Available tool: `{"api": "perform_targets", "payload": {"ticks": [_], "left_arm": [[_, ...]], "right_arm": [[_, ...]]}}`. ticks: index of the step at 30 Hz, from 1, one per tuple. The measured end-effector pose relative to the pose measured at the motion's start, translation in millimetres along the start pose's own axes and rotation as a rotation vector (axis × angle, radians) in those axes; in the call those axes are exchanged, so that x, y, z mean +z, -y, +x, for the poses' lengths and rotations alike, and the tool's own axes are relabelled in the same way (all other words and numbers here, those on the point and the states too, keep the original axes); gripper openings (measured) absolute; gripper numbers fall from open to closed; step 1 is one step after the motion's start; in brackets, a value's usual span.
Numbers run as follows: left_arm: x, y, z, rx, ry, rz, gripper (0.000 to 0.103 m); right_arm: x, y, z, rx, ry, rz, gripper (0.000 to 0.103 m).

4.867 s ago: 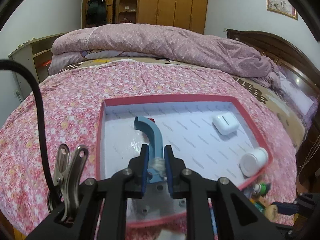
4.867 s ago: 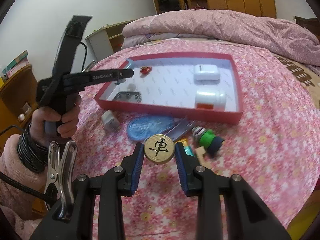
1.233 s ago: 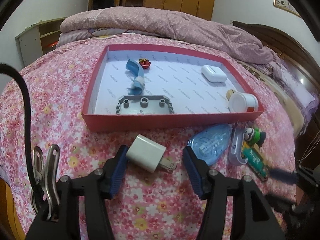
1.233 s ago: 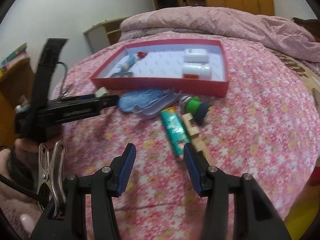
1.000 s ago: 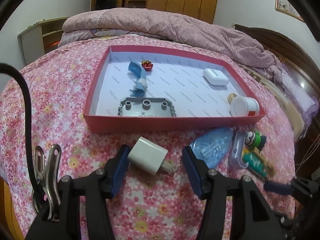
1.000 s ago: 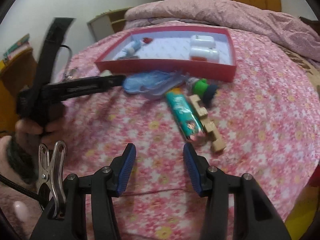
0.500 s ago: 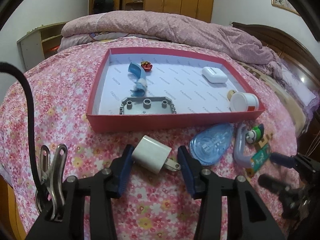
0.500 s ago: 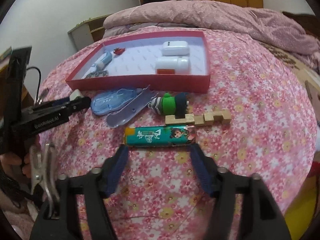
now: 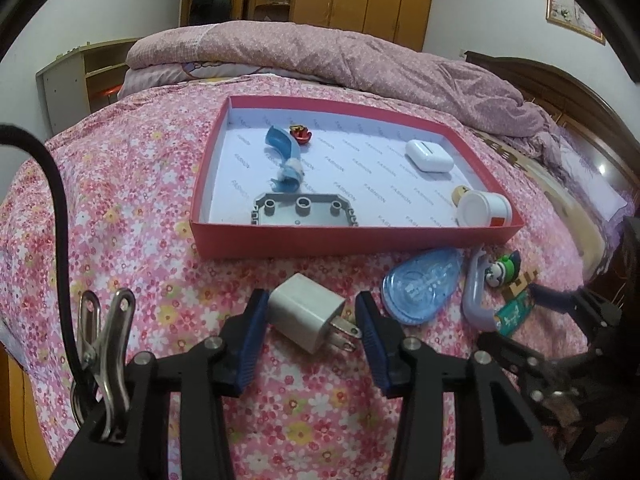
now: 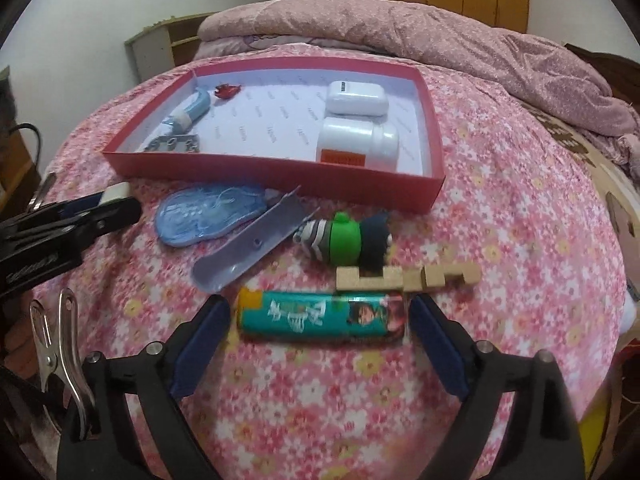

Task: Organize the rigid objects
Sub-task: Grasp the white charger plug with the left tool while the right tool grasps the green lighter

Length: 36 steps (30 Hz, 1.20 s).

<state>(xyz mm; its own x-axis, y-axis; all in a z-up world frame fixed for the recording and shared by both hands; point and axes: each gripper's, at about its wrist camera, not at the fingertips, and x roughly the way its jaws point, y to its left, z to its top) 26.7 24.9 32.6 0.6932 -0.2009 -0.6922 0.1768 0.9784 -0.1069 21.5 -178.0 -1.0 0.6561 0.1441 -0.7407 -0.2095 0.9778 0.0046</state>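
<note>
A white charger plug [image 9: 304,314] lies on the floral bedspread in front of the red tray [image 9: 352,240]. My left gripper [image 9: 311,304] is shut on it: one pad presses its body, the other touches its prongs. In the right wrist view a teal tube [image 10: 320,316] lies crosswise between the fingers of my right gripper [image 10: 319,308]. Those jaws are opening, and neither pad touches the tube. The tray holds a blue curved piece [image 9: 286,160], a grey studded plate [image 9: 302,210], a white case [image 9: 428,156] and a white jar [image 9: 484,210].
Loose on the bedspread by the tray's near wall: a blue tape dispenser [image 10: 200,216], a lilac scoop-shaped piece [image 10: 248,252], a green toy figure [image 10: 344,240] and a wooden puzzle piece [image 10: 408,276]. A folded quilt [image 9: 320,56] lies beyond the tray.
The left jaws narrowed onto the charger plug. The right gripper swung over the loose items and its jaws spread wide, so the teal tube now lies across between them.
</note>
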Motion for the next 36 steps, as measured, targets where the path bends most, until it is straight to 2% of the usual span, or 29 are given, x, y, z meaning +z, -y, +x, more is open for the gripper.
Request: {"api": "perform_targets", "payload": {"ticks": [7, 9, 14, 20, 21, 22, 27, 29, 33, 36], "left_arm": [[0, -2, -2, -0.008, 0.002, -0.009, 0.047], [0, -1, -2, -0.007, 0.004, -0.008, 0.047], [1, 1, -8, -0.006, 0.013, -0.007, 0.047], [5, 4, -13, -0.018, 0.015, -0.002, 0.046], [7, 4, -14, -0.024, 0.016, -0.003, 0.041], [8, 5, -15, -0.026, 0.018, -0.002, 0.028], [11, 6, -13, -0.028, 0.002, 0.003, 0.028], [9, 6, -14, -0.031, -0.01, 0.02, 0.029], [2, 4, -19, -0.03, -0.013, 0.025, 0.044], [-8, 0, -21, -0.039, -0.027, 0.017, 0.048]], "right_arm": [[-6, -3, 0, -0.029, 0.033, -0.004, 0.095], [-9, -3, -4, -0.031, 0.044, 0.002, 0.082], [-12, -2, -11, 0.011, 0.051, 0.018, 0.082], [-13, 2, -21, 0.102, 0.057, 0.045, 0.082], [-13, 2, -22, 0.11, 0.06, 0.045, 0.082], [-13, 2, -24, 0.117, 0.065, 0.043, 0.082], [-11, 2, -30, 0.138, 0.088, 0.041, 0.082], [-12, 2, -30, 0.142, 0.088, 0.043, 0.082], [-15, 4, -28, 0.152, 0.077, 0.048, 0.082], [-16, 4, -28, 0.157, 0.077, 0.054, 0.082]]}}
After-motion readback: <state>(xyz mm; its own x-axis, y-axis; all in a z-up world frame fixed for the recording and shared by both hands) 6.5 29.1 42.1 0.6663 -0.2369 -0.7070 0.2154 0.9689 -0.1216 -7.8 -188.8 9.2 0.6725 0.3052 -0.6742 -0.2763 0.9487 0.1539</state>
